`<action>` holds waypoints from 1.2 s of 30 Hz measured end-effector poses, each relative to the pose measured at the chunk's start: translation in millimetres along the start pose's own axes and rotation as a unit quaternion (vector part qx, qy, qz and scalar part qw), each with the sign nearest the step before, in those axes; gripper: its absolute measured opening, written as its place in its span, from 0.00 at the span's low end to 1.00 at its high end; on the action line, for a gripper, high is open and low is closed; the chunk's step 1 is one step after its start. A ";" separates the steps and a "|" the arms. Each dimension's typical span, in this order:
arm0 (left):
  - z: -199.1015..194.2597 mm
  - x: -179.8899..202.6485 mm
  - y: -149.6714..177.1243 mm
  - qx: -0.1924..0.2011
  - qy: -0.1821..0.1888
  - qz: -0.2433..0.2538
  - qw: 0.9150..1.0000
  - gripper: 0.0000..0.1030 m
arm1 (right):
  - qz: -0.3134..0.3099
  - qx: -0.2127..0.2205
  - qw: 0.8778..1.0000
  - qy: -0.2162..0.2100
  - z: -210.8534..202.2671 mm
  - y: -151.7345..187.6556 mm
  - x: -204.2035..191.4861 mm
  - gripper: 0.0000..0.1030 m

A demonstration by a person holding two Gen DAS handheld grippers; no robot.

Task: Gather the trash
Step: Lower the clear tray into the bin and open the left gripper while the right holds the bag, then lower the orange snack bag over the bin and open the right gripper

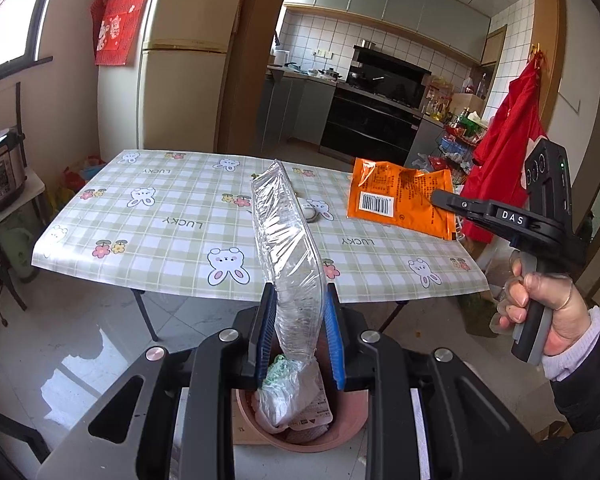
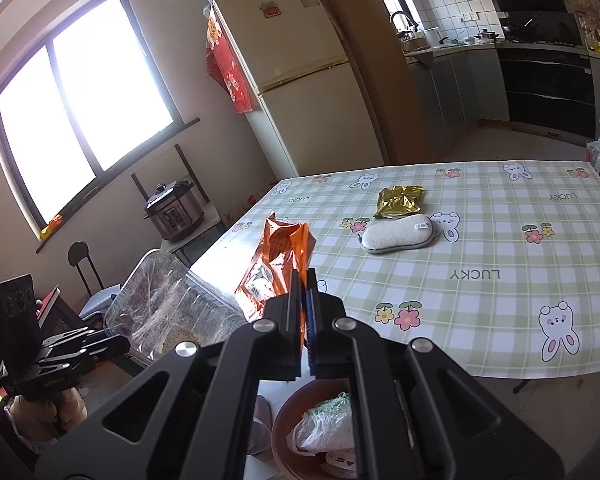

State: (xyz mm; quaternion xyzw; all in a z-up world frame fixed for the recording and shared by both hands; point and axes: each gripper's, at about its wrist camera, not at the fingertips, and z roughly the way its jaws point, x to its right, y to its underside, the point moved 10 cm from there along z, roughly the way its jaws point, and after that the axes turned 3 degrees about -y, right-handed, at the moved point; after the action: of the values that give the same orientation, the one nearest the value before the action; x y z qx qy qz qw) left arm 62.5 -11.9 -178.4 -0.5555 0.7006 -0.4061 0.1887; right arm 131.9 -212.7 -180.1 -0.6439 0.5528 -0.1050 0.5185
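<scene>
My left gripper (image 1: 298, 300) is shut on a clear plastic tray wrapped in film (image 1: 286, 232), held upright above a pink trash bin (image 1: 352, 412) that holds crumpled bags. The tray also shows in the right wrist view (image 2: 168, 300). My right gripper (image 2: 302, 276) is shut on an orange snack bag (image 2: 278, 260), held above the bin (image 2: 288, 416) near the table's front edge. The orange bag also shows in the left wrist view (image 1: 400, 196). A gold wrapper (image 2: 398, 200) and a white sponge (image 2: 398, 236) lie on the checked table (image 2: 480, 240).
A fridge (image 2: 304, 80) stands behind the table. A pressure cooker (image 2: 174, 210) sits on a side stand at the left. A chair (image 2: 88, 272) is by the window. The kitchen counter and oven (image 2: 548, 80) are at the back.
</scene>
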 end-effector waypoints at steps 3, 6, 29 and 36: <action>5.0 8.9 16.0 -0.018 0.008 0.001 1.000 0.23 | 0.001 0.000 1.000 0.000 -4.0 1.9 1.1 0.06; 11.2 20.3 29.3 -0.034 0.024 0.000 0.999 0.23 | 0.002 0.002 1.000 -0.001 -5.1 0.7 1.2 0.06; -19.3 -62.8 1.5 0.052 -0.128 -0.059 0.989 0.91 | -0.011 -0.033 0.999 0.006 9.0 26.9 -4.2 0.06; -34.8 -87.4 -2.6 0.067 -0.161 -0.071 0.982 0.94 | -0.029 -0.045 0.998 0.019 7.2 37.6 -8.0 0.06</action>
State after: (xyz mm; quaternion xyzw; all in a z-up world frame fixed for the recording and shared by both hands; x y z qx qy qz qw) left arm 66.4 81.9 -171.9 -0.6485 0.5910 -0.3692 0.3064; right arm 111.4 -196.6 -209.2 -0.6803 0.5479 -0.1074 0.4748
